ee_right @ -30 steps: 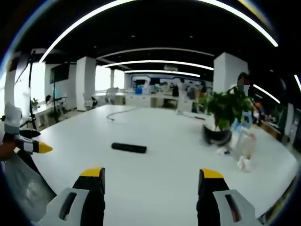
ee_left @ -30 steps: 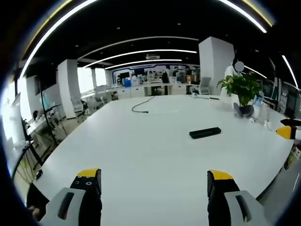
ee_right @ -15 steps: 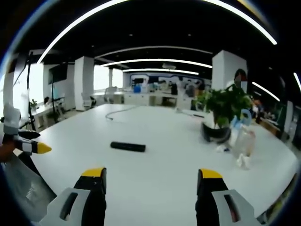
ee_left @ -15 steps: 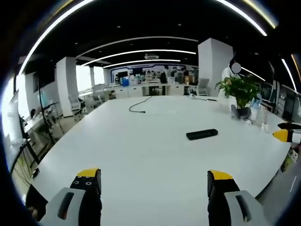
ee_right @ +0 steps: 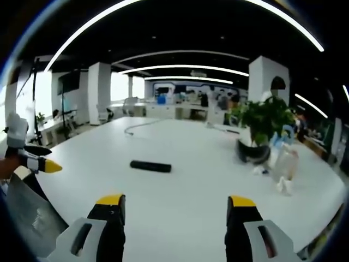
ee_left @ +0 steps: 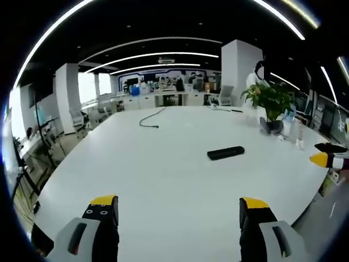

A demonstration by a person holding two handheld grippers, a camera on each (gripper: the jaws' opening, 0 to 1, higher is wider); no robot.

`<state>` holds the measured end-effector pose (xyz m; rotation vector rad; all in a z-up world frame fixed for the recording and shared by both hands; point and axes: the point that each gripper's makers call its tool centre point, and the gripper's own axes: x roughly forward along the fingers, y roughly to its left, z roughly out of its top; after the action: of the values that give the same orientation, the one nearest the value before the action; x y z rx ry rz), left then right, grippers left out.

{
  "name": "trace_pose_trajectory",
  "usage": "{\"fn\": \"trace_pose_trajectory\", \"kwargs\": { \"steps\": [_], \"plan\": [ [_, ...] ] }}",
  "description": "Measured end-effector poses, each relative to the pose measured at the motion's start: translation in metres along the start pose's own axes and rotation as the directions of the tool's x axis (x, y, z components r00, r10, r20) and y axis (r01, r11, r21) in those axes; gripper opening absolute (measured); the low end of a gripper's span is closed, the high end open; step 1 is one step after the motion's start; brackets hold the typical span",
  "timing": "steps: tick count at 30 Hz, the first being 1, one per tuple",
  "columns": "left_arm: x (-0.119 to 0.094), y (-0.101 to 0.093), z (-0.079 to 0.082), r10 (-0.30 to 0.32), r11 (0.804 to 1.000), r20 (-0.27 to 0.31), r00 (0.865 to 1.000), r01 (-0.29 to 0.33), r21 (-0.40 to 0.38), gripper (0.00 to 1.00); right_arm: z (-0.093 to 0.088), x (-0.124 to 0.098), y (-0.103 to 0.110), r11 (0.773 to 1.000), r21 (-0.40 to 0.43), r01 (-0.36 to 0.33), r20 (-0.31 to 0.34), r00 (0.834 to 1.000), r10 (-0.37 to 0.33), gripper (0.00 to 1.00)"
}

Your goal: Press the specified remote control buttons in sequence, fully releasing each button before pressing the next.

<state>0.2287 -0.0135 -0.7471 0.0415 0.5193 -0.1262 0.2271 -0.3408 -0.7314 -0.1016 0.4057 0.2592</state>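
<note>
A black remote control (ee_left: 226, 153) lies flat on the big white table (ee_left: 163, 180), well ahead of my left gripper (ee_left: 179, 210) and a little to its right. That gripper is open, jaws wide apart, nothing between them. In the right gripper view the same remote control (ee_right: 150, 166) lies ahead and slightly left of my right gripper (ee_right: 176, 208), which is also open and empty. The right gripper's yellow-tipped finger (ee_left: 322, 159) pokes in at the right edge of the left gripper view; the left gripper's fingertip (ee_right: 50, 166) pokes in at the left edge of the right gripper view.
A potted green plant (ee_right: 259, 128) in a dark pot stands on the table's right side, with clear plastic bottles (ee_right: 282, 164) beside it. A dark cable (ee_left: 148, 120) lies at the table's far end. Office desks and pillars stand beyond.
Both views have shifted slightly with the hands: the remote sits a bit lower and further left in the left gripper view. Both grippers remain open; the remote has not moved.
</note>
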Motion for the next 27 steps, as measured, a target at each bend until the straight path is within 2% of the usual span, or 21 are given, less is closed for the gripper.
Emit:
{"fn": "trace_pose_trajectory", "kwargs": {
  "steps": [3,5,9,16,18,20,24,27],
  "plan": [
    [0.004,-0.009,0.009,-0.025,1.0,0.005,1.0,0.025,0.014,0.95,0.001,-0.001,-0.001,1.0,0.002,0.005,0.008,1.0,-0.005,0.73],
    [0.01,-0.018,0.015,-0.074,0.997,0.001,0.997,0.074,0.022,0.95,0.001,-0.001,-0.001,1.0,0.006,0.006,0.006,1.0,-0.006,0.72],
    [0.022,-0.028,0.029,-0.131,0.991,0.002,0.991,0.13,0.044,0.95,-0.001,0.0,-0.001,1.0,0.011,-0.001,-0.007,1.0,0.001,0.71],
    [0.046,-0.046,0.042,-0.205,0.968,-0.05,0.977,0.21,0.137,0.88,-0.003,0.002,0.003,1.0,0.008,-0.02,-0.022,1.0,0.02,0.71],
    [0.054,-0.05,0.045,-0.219,0.958,-0.078,0.973,0.23,0.172,0.87,-0.003,0.002,0.002,1.0,0.011,-0.016,-0.023,1.0,0.017,0.7],
    [0.063,-0.052,0.052,-0.23,0.942,-0.08,0.97,0.243,0.232,0.87,-0.006,0.002,0.001,1.0,0.012,-0.014,-0.04,0.999,0.014,0.7],
    [0.078,-0.059,0.06,-0.249,0.921,-0.103,0.963,0.268,0.284,0.85,-0.007,0.003,0.004,1.0,-0.002,-0.021,-0.044,0.999,0.02,0.69],
    [0.089,-0.065,0.064,-0.258,0.884,-0.129,0.957,0.288,0.369,0.83,-0.007,0.003,0.004,1.0,-0.007,-0.021,-0.046,0.999,0.021,0.69]
  ]
}}
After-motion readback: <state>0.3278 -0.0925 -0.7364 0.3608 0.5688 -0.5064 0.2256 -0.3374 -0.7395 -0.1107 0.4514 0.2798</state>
